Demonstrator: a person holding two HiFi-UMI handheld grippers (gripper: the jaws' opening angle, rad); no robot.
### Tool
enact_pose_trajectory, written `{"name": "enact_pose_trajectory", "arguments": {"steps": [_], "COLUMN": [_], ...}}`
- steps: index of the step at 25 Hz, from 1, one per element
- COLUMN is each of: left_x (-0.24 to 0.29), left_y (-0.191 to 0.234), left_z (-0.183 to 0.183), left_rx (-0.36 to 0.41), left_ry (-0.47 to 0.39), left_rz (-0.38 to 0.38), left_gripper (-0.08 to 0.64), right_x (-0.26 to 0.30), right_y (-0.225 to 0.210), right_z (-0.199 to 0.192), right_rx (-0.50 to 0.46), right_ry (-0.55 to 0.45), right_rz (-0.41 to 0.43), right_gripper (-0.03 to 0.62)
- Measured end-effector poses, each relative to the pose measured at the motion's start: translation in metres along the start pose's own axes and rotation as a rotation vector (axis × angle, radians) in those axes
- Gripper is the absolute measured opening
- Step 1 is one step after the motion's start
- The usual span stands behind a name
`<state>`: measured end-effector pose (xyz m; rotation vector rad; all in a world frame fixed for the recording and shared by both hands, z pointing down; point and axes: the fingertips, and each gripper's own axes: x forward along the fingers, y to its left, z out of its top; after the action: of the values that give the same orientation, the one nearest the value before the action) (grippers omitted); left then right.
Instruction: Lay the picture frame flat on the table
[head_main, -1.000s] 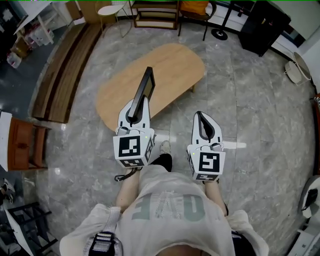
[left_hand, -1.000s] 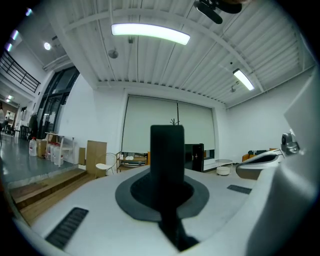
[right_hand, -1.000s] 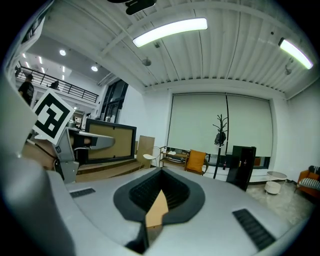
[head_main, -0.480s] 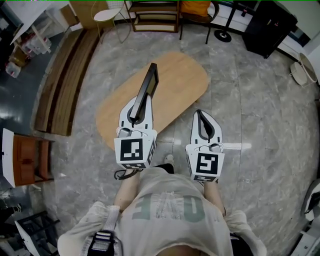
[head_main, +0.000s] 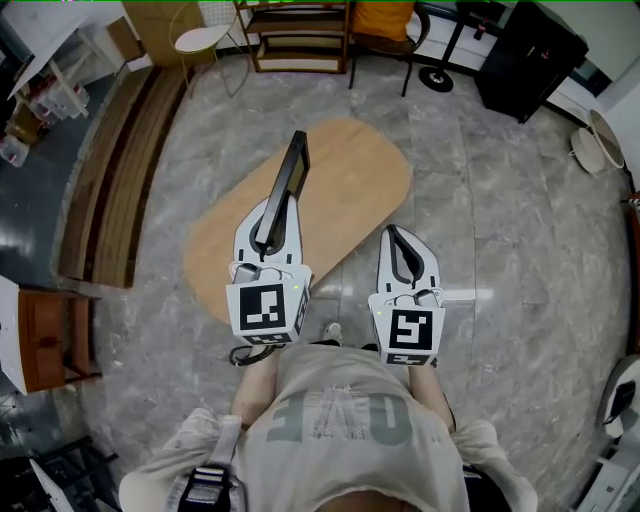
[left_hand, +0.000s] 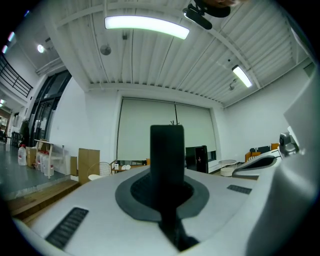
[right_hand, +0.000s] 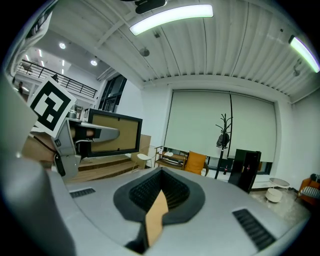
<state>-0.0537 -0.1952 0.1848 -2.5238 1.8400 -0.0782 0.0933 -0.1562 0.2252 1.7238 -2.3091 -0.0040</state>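
My left gripper is shut on the lower end of a black picture frame. The frame stands on edge and juts forward over the near part of an oval wooden table. In the left gripper view the frame rises as a dark upright bar from between the closed jaws. My right gripper hovers beside it over the table's near right edge, shut and holding nothing. From the right gripper view I see the frame's brown back and the left gripper.
Grey marble floor surrounds the low table. A long wooden bench runs along the left. A shelf unit, a round stool and an orange chair stand at the back, with a black cabinet at the back right.
The head view has drifted a little relative to the table. The left gripper keeps the same hold on the frame, and the right gripper stays beside it.
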Motion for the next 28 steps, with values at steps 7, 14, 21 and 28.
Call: {"name": "enact_pose_trajectory", "arguments": {"steps": [7,14,21,28], "left_x": [-0.007,-0.02,-0.02,-0.008], "left_y": [0.009,0.014,0.001,-0.01], "left_z": [0.002,-0.002,-0.01,-0.007], "left_rx": [-0.019,-0.039,-0.03,-0.013], "left_ry": [-0.015,-0.021,0.006,0.009], "left_rz": [0.028,0.072,0.093,0.148], "left_gripper": [0.02,0.02,0.02,0.02], "right_x": [0.003,-0.003,0.001,0.011], "right_y": [0.007,0.017,0.012,-0.007], "right_z": [0.012,0.019,0.02,0.021], "right_rx": [-0.042,-0.072,-0.056,-0.042], "right_ry": [-0.001,-0.03,-0.06,-0.084], "right_rz": [0.022,0.048,0.08,0.13], "right_gripper": [0.006,0.006,0.006,0.006]}}
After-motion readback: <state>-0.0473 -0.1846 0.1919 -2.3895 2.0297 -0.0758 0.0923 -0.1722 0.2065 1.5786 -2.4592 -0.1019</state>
